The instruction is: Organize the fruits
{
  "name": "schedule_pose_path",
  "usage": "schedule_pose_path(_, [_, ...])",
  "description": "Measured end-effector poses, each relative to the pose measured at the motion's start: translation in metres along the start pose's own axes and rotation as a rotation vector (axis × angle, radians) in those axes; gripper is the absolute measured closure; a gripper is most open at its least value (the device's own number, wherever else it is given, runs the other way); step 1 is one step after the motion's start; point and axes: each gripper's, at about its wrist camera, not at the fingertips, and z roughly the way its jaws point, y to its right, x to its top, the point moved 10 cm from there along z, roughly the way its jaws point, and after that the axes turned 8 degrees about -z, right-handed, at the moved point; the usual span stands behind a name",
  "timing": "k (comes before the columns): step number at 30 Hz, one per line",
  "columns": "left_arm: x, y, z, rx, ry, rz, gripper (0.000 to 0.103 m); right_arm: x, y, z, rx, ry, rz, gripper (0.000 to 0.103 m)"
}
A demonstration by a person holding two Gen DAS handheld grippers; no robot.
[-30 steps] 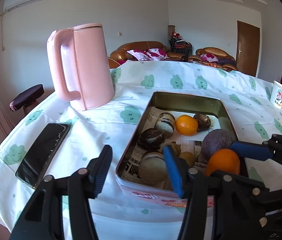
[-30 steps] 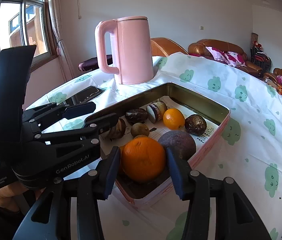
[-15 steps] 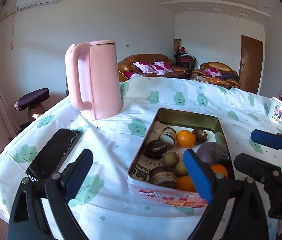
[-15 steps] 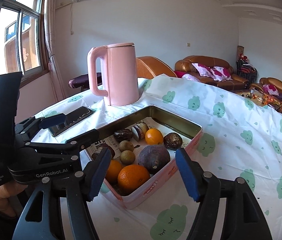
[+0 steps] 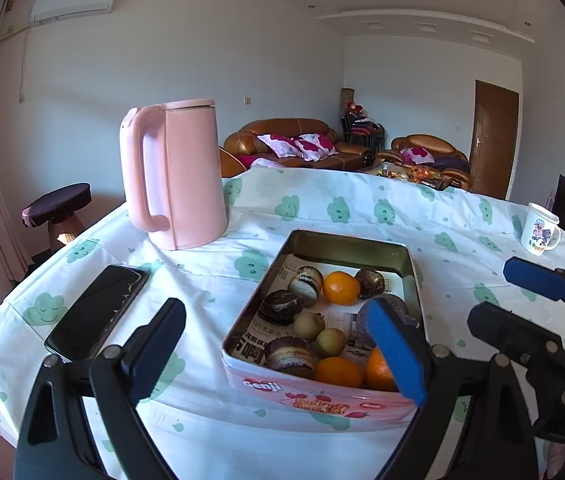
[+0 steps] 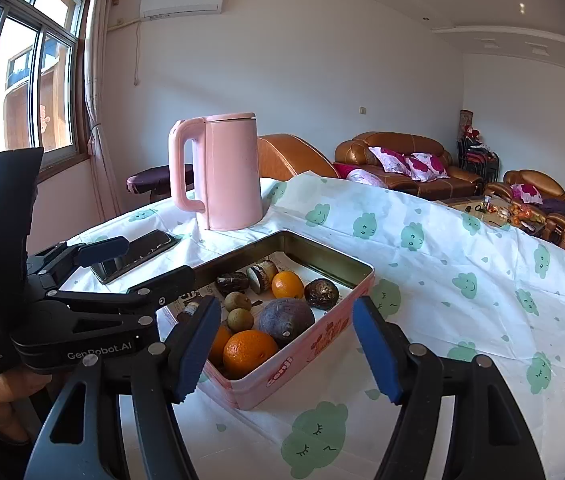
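My right gripper hangs spread wide and empty just above the near corner of the tin, which I read as a release done with an orange resting inside that corner beside the purple fruit. My left gripper is likewise spread and carrying nothing, poised low in front of the tin's near wall, one finger over the tablecloth near the phone, probably to keep out of the right one's way. The fruit sits gathered in the tin among cakes, so I judge the sorting nearly finished.
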Motion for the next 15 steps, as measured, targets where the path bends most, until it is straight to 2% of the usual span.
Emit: schedule_pose_path(15, [-0.0004, 0.0085, -0.0014, -0.002, 0.002, 0.013, 0.008, -0.0023, 0.0090, -0.0082, -0.008, 0.019, 0.027, 0.032])
